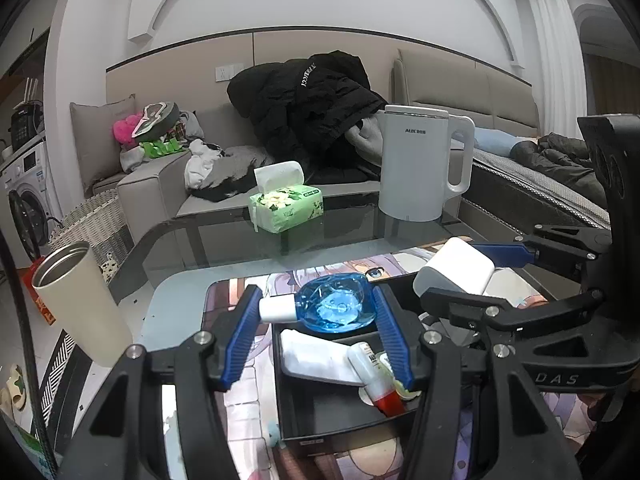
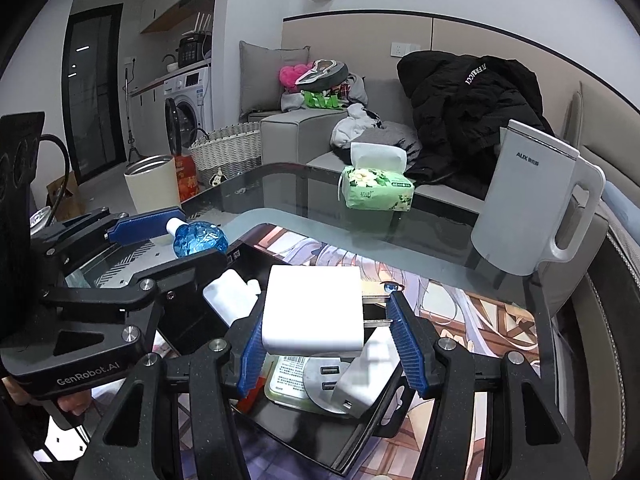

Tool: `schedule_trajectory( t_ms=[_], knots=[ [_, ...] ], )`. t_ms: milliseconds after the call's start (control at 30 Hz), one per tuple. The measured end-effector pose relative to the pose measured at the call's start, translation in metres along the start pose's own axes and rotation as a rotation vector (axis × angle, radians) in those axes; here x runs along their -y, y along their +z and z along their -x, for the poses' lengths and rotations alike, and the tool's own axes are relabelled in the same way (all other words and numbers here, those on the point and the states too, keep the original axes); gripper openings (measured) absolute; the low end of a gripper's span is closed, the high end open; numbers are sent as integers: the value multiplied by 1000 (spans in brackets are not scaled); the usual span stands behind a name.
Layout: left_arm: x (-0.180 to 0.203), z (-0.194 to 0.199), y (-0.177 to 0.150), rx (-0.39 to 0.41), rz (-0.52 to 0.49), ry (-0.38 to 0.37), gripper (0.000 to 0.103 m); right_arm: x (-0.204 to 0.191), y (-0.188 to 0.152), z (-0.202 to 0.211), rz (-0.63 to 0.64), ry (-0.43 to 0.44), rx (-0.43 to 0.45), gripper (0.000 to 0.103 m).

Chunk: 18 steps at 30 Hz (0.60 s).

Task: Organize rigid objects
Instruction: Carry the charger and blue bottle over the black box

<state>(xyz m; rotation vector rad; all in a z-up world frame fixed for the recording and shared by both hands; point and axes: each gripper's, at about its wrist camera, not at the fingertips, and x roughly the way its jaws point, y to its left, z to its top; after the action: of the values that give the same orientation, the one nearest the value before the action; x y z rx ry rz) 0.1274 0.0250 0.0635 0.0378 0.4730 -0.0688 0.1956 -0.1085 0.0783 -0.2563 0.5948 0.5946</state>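
Grippers two, each closed round one item: blue bottle (image 1: 336,307), white charger (image 2: 314,308); box beneath, perhaps.

The right hand-held gripper (image 2: 328,340) clamps a white charger (image 2: 314,308) over a black tray (image 2: 280,432) holding another adapter (image 2: 360,388). Beside it, the left hand-held gripper (image 2: 180,236) grips a blue bottle (image 2: 200,238).

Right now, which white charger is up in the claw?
The square charger with metal prongs, gripped by the right claw. The other charger, with ports, lies below it in the box.
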Motion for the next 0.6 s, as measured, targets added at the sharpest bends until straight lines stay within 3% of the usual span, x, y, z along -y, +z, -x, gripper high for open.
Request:
schedule_trajectory(
  t_ms=[600],
  knots=[
    [-7, -19, -24, -20, 15, -5, 56, -15, -6, -26, 147, -42, -52, 57]
  ],
)
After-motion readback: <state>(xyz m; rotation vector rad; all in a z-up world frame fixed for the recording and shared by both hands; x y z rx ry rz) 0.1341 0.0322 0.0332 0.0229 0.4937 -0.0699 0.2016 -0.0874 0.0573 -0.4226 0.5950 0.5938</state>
